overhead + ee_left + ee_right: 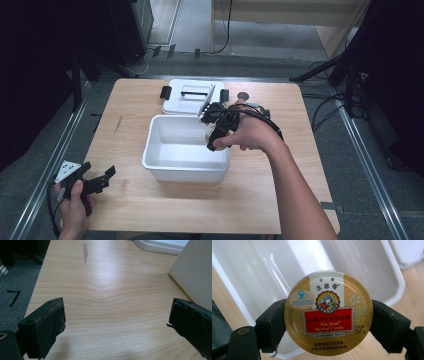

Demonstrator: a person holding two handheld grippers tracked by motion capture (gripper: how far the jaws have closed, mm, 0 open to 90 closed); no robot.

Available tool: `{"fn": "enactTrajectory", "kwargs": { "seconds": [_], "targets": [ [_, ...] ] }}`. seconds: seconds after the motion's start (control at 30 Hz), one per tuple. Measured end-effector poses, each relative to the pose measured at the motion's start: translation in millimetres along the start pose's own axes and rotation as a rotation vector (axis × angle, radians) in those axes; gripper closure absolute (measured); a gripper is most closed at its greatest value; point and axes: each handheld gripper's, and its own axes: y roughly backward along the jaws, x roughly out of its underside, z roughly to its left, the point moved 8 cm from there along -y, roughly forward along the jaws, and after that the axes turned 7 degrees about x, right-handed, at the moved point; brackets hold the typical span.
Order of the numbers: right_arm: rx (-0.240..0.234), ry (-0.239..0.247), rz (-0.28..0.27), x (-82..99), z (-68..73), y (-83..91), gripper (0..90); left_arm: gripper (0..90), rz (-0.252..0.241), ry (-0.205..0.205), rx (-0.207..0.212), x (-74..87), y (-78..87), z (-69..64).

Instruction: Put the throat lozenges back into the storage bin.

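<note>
A round gold candy tin (328,313) with a red label sits clamped between the two black jaws of my right gripper (328,322). In the high view that right gripper (216,134) hangs over the right end of the white plastic bin (172,165), with the tin (210,133) just above the bin's inside. The bin (262,272) lies open below the tin in the right gripper view. My left gripper (100,181) rests low at the table's front left corner, jaws wide apart over bare wood (115,315) with nothing between them.
The bin's white lid (187,98) with black clips lies flat behind the bin. A small dark round object (243,95) sits on the table right of the lid. The bin's side wall (193,272) stands close to the left gripper's right jaw.
</note>
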Motion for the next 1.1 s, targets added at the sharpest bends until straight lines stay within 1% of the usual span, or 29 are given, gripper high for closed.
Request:
{"fn": "enactTrajectory", "kwargs": {
  "seconds": [0.03, 0.07, 0.1, 0.13, 0.17, 0.2, 0.23, 0.27, 0.3, 0.33, 0.37, 0.43, 0.47, 0.5, 0.6, 0.73, 0.83, 1.0, 1.07, 1.1],
  "targets": [
    [0.0, 0.0, 0.0, 0.0, 0.0, 0.0, 20.5, 1.3, 0.0, 0.0, 0.0, 0.0, 0.0, 0.0],
    [0.002, 0.074, -0.036, -1.3, 2.3, -0.8, 20.5, 1.3, 0.001, 0.0, -0.001, 0.1, 0.1, 0.0],
    [0.001, 0.098, -0.044, -1.5, 3.1, -1.4, 20.5, 1.2, 0.001, 0.0, -0.001, 0.1, 0.1, 0.0],
    [0.001, 0.098, -0.044, -1.5, 3.1, -1.4, 20.5, 1.2, 0.001, 0.0, -0.001, 0.0, 0.0, 0.0],
    [0.006, 0.116, -0.047, -1.6, 3.3, -1.9, 20.5, 1.3, 0.001, 0.0, -0.001, 0.0, 0.0, 0.0],
    [0.01, 0.146, -0.053, -1.5, 4.4, -3.6, 20.5, 1.3, 0.001, 0.0, -0.001, 0.0, 0.0, 0.0],
    [0.01, 0.146, -0.053, -1.5, 4.4, -3.6, 20.5, 1.3, 0.002, 0.0, -0.001, 0.1, 0.0, 0.0],
    [0.005, 0.166, -0.059, -1.6, 5.3, -5.0, 20.5, 1.3, 0.001, 0.0, -0.001, 0.1, -0.1, 0.0],
    [0.003, 0.179, -0.053, -0.7, 6.7, -5.8, 20.5, 1.3, 0.002, -0.001, -0.001, 0.1, 0.0, 0.0],
    [0.003, 0.213, -0.05, 0.2, 8.9, -8.8, 20.5, 1.3, 0.002, -0.001, -0.001, 0.1, 0.0, 0.0],
    [0.003, 0.213, -0.05, 0.2, 8.9, -8.8, 20.5, 1.3, 0.002, -0.001, 0.0, 0.1, 0.0, 0.1],
    [0.005, 0.235, -0.043, 1.0, 10.8, -11.5, 20.5, 1.3, 0.002, -0.001, -0.001, 0.1, 0.0, 0.0],
    [0.009, 0.255, -0.044, 1.0, 12.2, -13.5, 20.5, 1.3, 0.003, -0.001, -0.001, 0.1, 0.0, 0.0],
    [0.009, 0.255, -0.044, 1.0, 12.2, -13.5, 20.5, 1.2, 0.003, -0.001, -0.001, 0.1, 0.0, 0.0],
    [0.004, 0.284, -0.048, 0.9, 14.3, -17.1, 20.5, 1.3, 0.0, 0.001, -0.001, 0.0, -0.1, 0.0],
    [0.002, 0.285, -0.041, 1.8, 14.3, -20.5, 20.5, 1.3, 0.0, 0.0, 0.0, 0.0, 0.0, 0.0],
    [0.002, 0.284, -0.033, 4.3, 12.1, -27.0, 20.5, 1.3, -0.001, 0.001, 0.0, 0.0, -0.1, 0.0],
    [-0.008, 0.281, -0.039, 5.2, 12.1, -31.3, 20.4, 1.2, -0.001, 0.002, -0.001, 0.1, 0.0, -0.1],
    [-0.006, 0.278, -0.033, 5.9, 13.0, -34.1, 20.4, 1.3, 0.0, 0.002, -0.001, 0.1, 0.0, -0.1],
    [-0.006, 0.285, -0.034, 5.6, 12.8, -35.3, 20.4, 1.3, 0.0, 0.002, -0.001, 0.1, 0.0, -0.1]
  ]
}}
